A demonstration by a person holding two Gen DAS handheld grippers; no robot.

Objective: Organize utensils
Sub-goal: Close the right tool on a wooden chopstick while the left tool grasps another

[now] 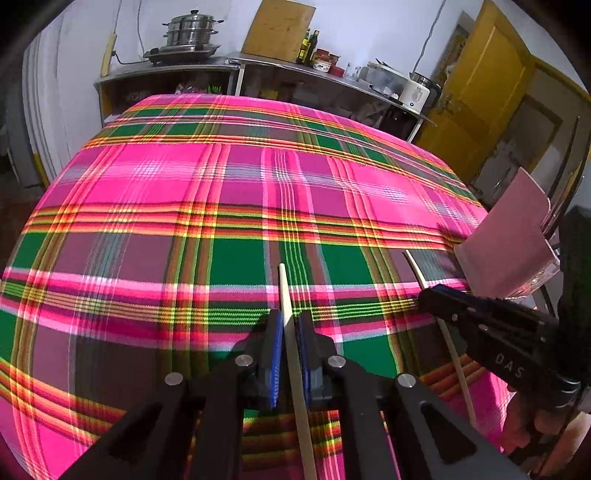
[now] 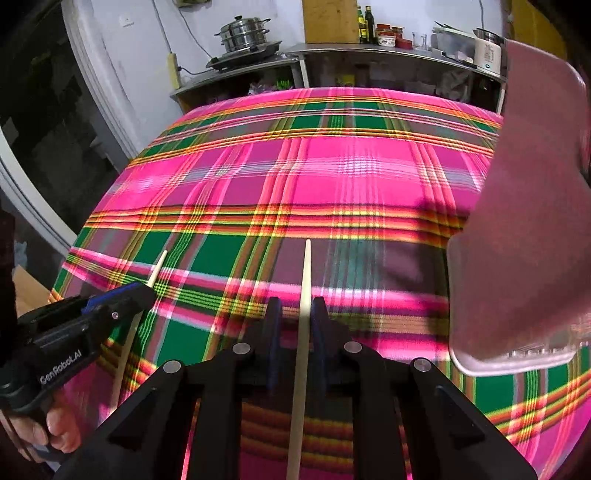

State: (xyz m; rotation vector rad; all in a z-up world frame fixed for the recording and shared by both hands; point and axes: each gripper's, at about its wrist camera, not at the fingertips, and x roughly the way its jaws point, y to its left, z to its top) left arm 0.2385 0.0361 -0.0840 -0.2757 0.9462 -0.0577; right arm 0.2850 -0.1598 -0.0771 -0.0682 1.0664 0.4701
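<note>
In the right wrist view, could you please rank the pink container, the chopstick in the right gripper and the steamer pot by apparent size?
1. Pink container, largest, though nearest the camera.
2. Chopstick in the right gripper.
3. Steamer pot, smallest, far away.

We see a tablecloth with pink, green, red and yellow checks. Each black hand-held gripper has blue pads and a pale cream chopstick. On the right is a dull pink holder. Far off, a yellow door.
</note>
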